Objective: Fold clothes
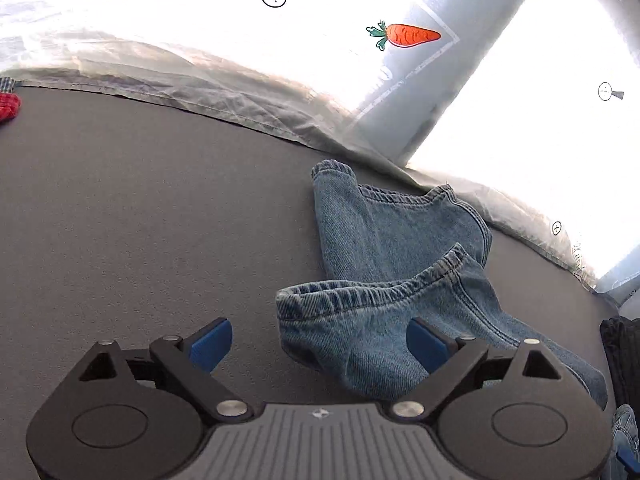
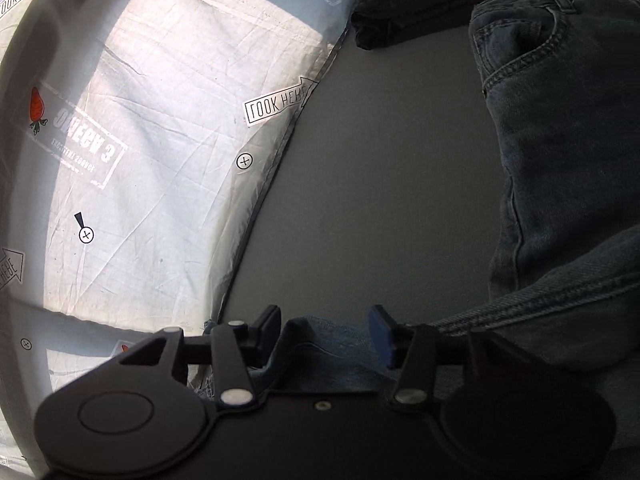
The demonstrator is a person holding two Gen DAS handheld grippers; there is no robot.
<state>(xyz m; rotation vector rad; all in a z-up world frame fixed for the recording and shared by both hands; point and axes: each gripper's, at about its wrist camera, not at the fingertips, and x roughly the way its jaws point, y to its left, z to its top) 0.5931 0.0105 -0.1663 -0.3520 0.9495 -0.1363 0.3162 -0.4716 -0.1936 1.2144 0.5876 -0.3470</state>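
Denim shorts (image 1: 400,280) lie crumpled on grey table (image 1: 140,220), near the printed cloth (image 1: 240,92) along its far edge; waistband bunched, legs overlapping unevenly. Left gripper (image 1: 320,344) hovers low at the nearest hem, jaws spread wide, nothing held. Right gripper (image 2: 324,336) sits over blue denim (image 2: 336,356), jaws apart; contact uncertain. Dark jeans (image 2: 560,140) and a black garment (image 2: 400,8) wait unfolded. Judgement: folding barely begun; flattening and every fold remain.
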